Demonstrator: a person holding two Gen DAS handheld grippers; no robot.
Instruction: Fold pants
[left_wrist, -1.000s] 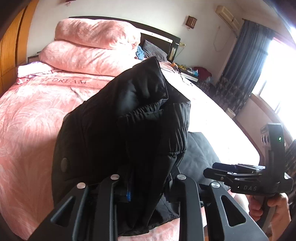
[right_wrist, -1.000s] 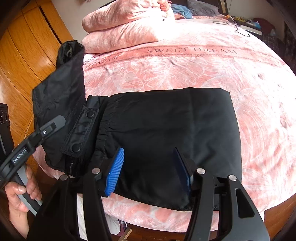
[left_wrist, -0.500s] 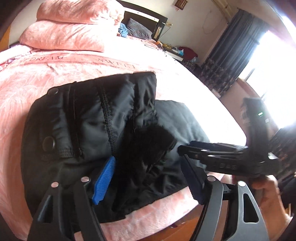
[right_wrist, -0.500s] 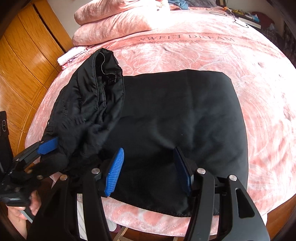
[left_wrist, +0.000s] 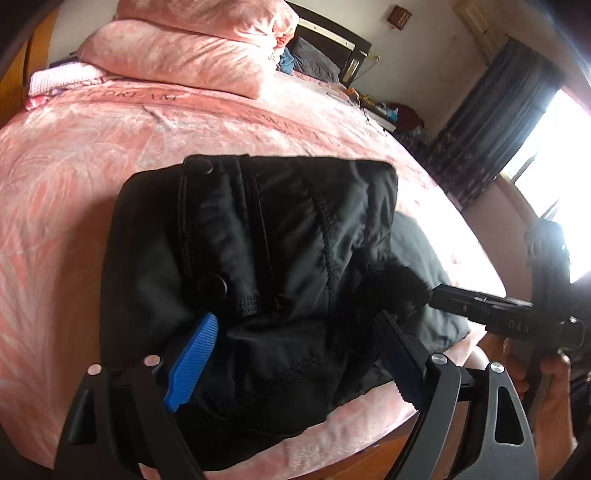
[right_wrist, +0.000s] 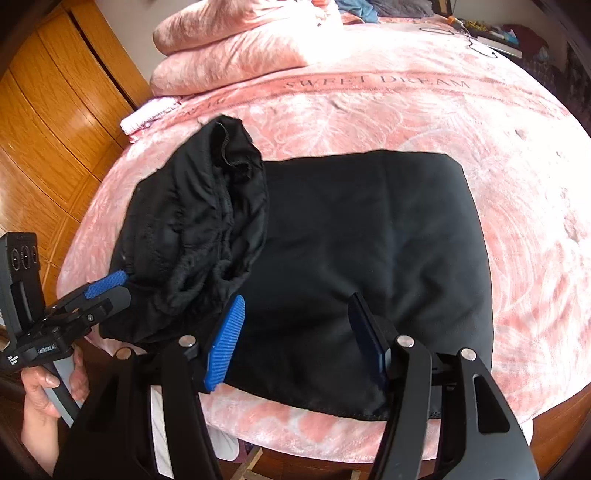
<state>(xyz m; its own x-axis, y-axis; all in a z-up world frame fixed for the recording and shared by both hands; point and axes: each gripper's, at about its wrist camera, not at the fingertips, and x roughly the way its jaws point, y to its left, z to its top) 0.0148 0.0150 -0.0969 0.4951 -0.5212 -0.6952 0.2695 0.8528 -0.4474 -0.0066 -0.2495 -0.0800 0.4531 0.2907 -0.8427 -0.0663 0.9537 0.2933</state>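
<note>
Left wrist view: the black pants (left_wrist: 258, 266) lie on the pink bedspread (left_wrist: 74, 184) near its front edge, the waistband end heaped over the flat folded part, and the left gripper (left_wrist: 295, 354) has its jaws spreading wide, cloth bunched between the blue pads (left_wrist: 192, 365) but no longer pinched. On the pants' flat half, the right gripper (right_wrist: 295, 339) is opening too, fabric lying under and between its fingers, gripped by neither.
</note>
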